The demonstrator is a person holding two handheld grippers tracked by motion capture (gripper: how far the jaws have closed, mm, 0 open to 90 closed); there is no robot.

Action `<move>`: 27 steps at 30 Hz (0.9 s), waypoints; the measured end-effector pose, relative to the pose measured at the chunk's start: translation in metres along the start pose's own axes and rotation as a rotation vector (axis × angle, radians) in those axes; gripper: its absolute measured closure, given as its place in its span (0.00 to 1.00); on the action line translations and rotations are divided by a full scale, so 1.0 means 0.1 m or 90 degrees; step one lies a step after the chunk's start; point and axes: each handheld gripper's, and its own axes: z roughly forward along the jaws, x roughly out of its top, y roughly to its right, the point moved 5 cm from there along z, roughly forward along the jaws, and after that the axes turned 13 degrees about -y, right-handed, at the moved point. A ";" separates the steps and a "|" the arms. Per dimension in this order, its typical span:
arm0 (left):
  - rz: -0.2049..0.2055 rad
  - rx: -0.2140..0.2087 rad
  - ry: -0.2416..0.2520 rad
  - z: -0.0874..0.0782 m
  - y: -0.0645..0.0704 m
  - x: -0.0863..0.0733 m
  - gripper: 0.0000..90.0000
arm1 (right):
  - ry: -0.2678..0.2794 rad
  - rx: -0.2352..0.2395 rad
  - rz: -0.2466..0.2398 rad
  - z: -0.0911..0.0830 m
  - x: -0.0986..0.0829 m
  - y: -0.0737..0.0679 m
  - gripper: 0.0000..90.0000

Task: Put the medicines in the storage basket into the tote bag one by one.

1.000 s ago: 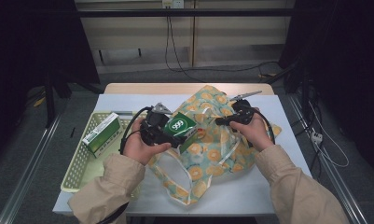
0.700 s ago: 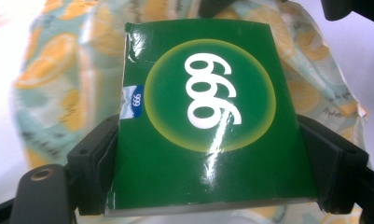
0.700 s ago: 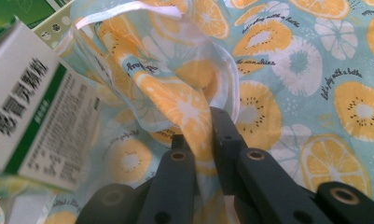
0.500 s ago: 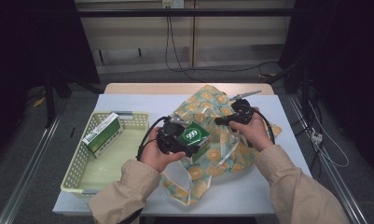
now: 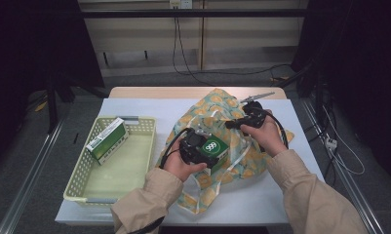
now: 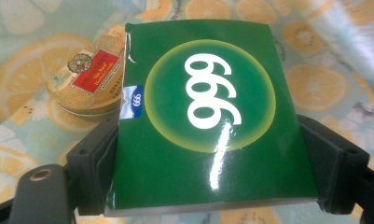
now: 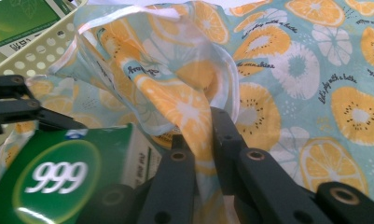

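The left claw pinches a green box marked 999; in the left gripper view its 2 black jaws press against the box's 2 side edges, with the printed face turned up toward the camera. The box hangs just above the fruit-print bag that lies spread on the white surface. Just beyond the left claw, past the box's far corner, a round gold tin with a red label lies on the bag's fabric, partly hidden by the box.

The right claw is pressed together on a fold of the bag; in the right gripper view its 2 jaws nip the orange-printed cloth and hold it raised, with a pale translucent handle strap looping above. The green box sits close beside the right claw, at its lower left in that view.

Well away from the left claw, on its outer side, stands a pale yellow basket on the surface. A second green and white box leans inside it against the far wall.
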 end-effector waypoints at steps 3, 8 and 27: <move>-0.003 0.009 0.005 0.03 -0.03 0.04 0.20 | 0.002 -0.001 0.001 -0.02 0.01 0.01 0.97; -0.017 0.032 0.008 0.06 -0.14 0.11 0.19 | 0.006 -0.002 0.000 -0.05 0.03 0.00 0.97; -0.046 0.079 0.047 0.23 -0.48 0.39 0.19 | 0.011 0.004 0.004 -0.05 0.04 0.03 0.97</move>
